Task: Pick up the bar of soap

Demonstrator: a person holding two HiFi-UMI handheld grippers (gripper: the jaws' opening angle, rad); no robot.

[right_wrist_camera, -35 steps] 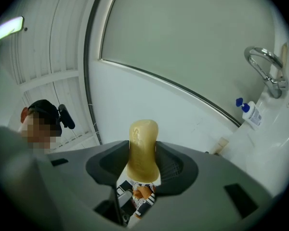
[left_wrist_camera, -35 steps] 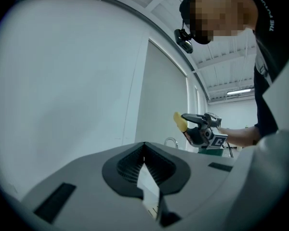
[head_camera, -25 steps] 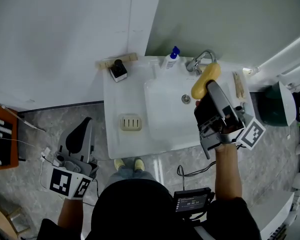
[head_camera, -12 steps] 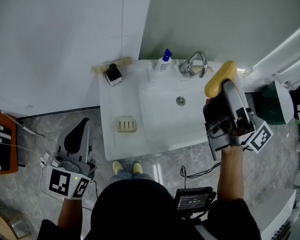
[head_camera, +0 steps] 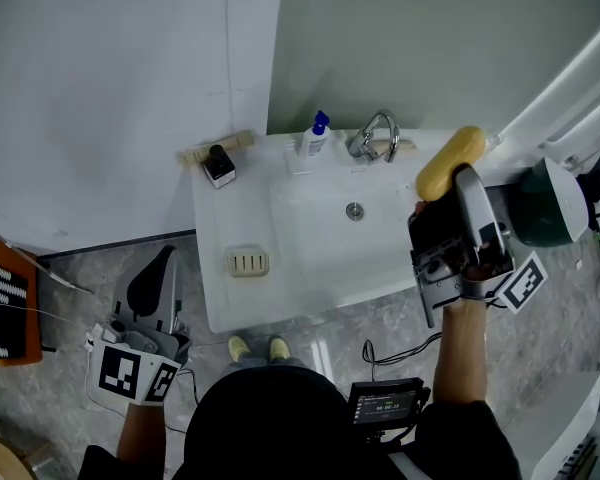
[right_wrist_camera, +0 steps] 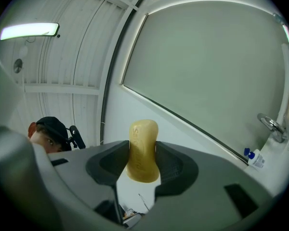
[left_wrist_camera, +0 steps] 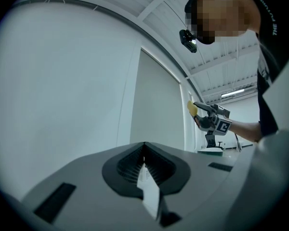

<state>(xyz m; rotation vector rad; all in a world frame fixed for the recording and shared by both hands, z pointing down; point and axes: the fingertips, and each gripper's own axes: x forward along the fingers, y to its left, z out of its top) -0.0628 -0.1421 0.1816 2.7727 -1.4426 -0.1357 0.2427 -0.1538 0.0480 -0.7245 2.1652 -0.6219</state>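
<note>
The yellow bar of soap (head_camera: 448, 164) is raised in the air above the right end of the white sink (head_camera: 242, 218), clamped between the jaws of my right gripper (head_camera: 458, 176). In the right gripper view the soap (right_wrist_camera: 143, 151) stands upright between the two dark jaws of my right gripper (right_wrist_camera: 142, 160), which press on both its sides. My left gripper (head_camera: 158, 273) hangs low at the left, off the sink, over the floor; in its own view my left gripper (left_wrist_camera: 144, 166) is shut with nothing in it. An empty beige soap dish (head_camera: 248, 262) lies on the sink's left ledge.
A chrome tap (head_camera: 372, 135) and a blue-capped bottle (head_camera: 311, 136) stand at the sink's back edge, a small black-topped jar (head_camera: 218, 166) at its back left. A dark green bin (head_camera: 547, 204) is to the right. An orange rack (head_camera: 2, 294) sits on the floor at far left.
My right gripper has carried the soap up and to the right, from over the basin near the tap to beyond the sink's right end. The left gripper has barely moved.
</note>
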